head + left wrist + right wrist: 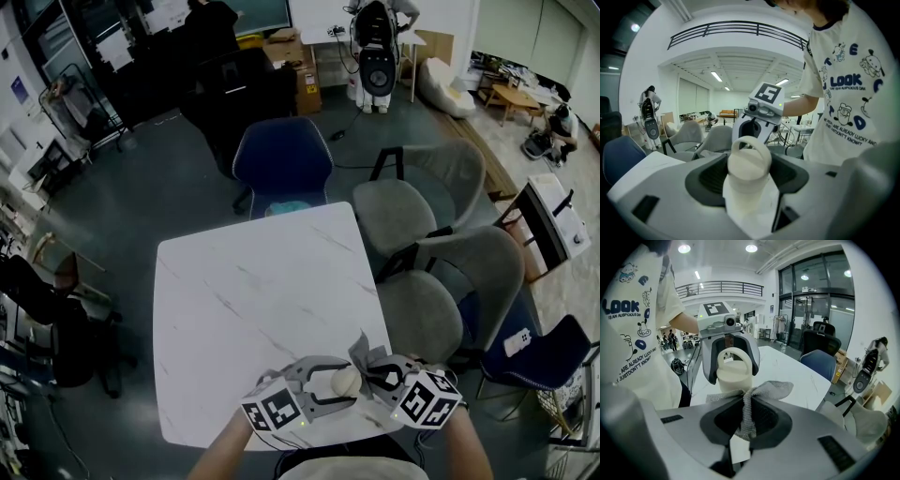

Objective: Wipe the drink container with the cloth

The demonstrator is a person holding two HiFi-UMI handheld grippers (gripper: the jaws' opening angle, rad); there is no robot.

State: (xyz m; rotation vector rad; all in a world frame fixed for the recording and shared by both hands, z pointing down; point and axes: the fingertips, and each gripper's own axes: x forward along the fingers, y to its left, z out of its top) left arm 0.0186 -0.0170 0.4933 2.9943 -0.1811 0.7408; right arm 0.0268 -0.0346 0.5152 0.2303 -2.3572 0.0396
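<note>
Drink container [749, 164]: cream, loop-handled lid, over the near edge of the white tabletop [253, 309].
Left gripper [330, 385]: fingers closed on the container's body.
Right gripper [740, 427]: fingers pinching grey cloth [761, 391], just beside the container.

Your left gripper [339, 386] and right gripper [374, 372] meet over the table's [244, 309] near edge, facing each other. The container [346, 379] stands between your left jaws, which close on it. The cloth [359, 348] is pinched in your right jaws, just right of the container. One chair [281, 161] stands behind the table's far edge, and two chairs [417, 206] stand to the table's right.
</note>
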